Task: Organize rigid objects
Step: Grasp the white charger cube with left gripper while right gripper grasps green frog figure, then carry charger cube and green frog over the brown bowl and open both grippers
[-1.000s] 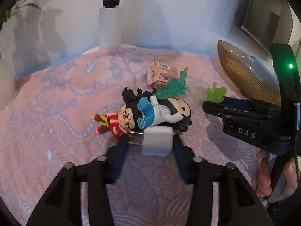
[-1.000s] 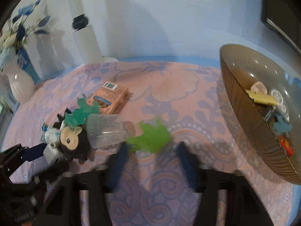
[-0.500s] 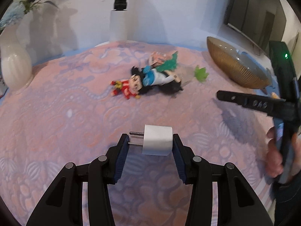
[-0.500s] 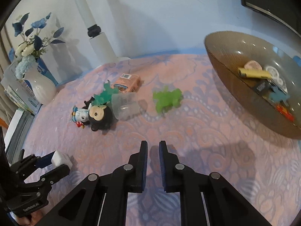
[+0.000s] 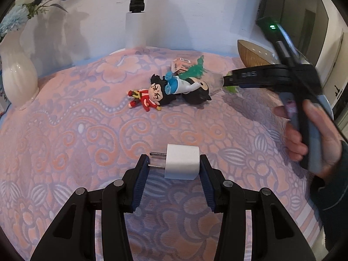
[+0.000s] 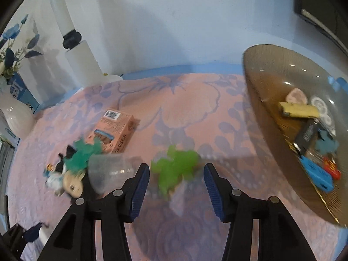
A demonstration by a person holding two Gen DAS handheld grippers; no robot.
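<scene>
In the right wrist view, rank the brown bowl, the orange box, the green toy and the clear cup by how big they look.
1. Brown bowl, by far the largest.
2. Orange box.
3. Clear cup and green toy: they look about alike, and blur makes their order unsure.
The cup and the toy lie nearer the camera than the box, so true sizes may differ.

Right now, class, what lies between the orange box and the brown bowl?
Only bare patterned cloth lies between the orange box and the brown bowl, as the right wrist view shows.
</scene>
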